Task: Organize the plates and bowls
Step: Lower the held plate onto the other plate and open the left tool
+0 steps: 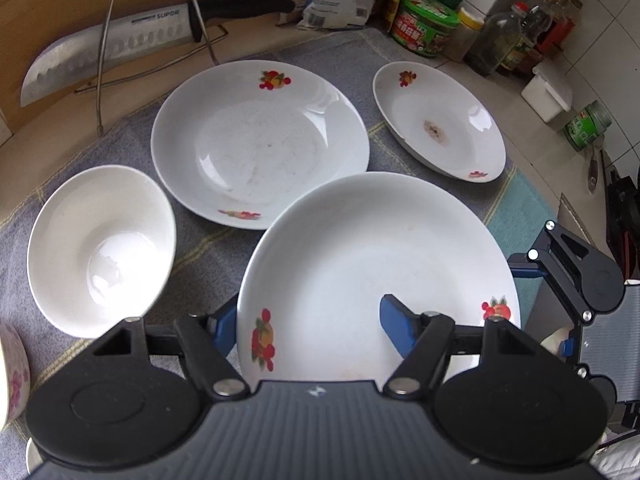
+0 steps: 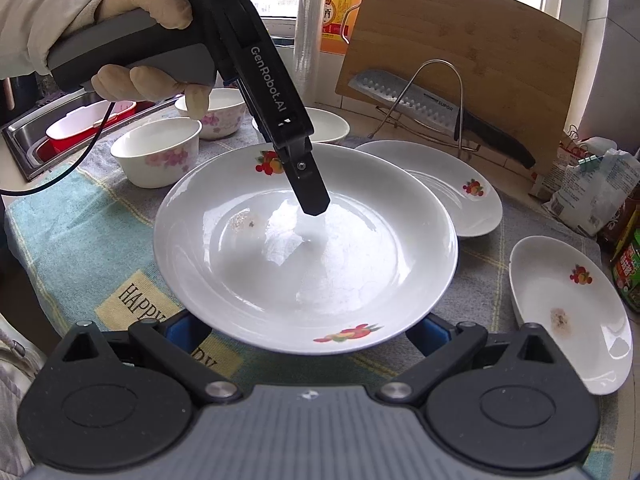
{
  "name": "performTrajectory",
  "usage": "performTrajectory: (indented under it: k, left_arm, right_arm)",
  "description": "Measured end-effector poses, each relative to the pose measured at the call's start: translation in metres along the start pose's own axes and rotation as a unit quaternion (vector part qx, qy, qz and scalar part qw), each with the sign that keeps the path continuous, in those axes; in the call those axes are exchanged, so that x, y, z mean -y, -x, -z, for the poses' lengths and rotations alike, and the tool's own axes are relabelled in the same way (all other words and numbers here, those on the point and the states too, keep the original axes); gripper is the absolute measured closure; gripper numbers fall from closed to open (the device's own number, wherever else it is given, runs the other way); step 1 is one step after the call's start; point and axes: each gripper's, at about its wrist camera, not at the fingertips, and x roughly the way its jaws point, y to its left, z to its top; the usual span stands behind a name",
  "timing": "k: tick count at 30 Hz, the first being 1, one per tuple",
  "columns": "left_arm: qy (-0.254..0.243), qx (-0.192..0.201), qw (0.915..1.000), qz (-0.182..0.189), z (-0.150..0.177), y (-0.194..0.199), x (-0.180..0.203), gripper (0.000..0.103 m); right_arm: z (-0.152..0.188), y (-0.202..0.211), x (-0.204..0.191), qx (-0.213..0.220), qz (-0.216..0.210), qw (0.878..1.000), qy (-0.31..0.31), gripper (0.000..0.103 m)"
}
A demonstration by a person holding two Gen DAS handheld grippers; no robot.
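Left wrist: knife (racked) behind plates.

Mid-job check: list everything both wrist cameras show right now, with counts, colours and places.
held plate: one, white, fruit prints, over the cloth
large plate: one, white, fruit prints, behind it
small plate: one, white, brown spot, beside the jars
plain bowl: one, white, beside the large plate
floral bowls: two, white and pink, near the sink
cloth: one, grey and teal, under the dishes
knife: one, steel, in wire rack
cutting board: one, wooden, upright behind
jars and bottles: several, mixed, along the tiles
sink: one, steel
left gripper: black, shut on held plate's rim
right gripper: black, fingertips hidden under plate
gloved hand: one, pale, holding left gripper
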Motion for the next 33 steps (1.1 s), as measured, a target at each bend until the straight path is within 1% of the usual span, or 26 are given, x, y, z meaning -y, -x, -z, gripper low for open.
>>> performTrajectory:
  k: [10,19,26,33]
  left_arm:
    - [-0.019,0.008,0.9998,0.002,-0.036,-0.008,0.036,0.035]
    - [-0.038,0.010,0.9992,0.007,-0.076,-0.032,0.071,0.035]
    - [-0.055,0.014,0.9984,0.007,-0.110,-0.055,0.091,0.035]
    - [-0.078,0.014,0.9968,-0.001,-0.145,-0.081,0.103,0.035]
  right_arm:
    - [0.008,0.026,0.043,0.000,0.019,1.000,0.003,0.000]
    - [0.021,0.041,0.089,-0.004,0.040,0.999,-0.002,0.000]
    - [0.030,0.042,0.124,-0.006,0.055,0.998,-0.016,0.000]
    - [0.037,0.031,0.161,-0.007,0.062,0.997,-0.040,0.000]
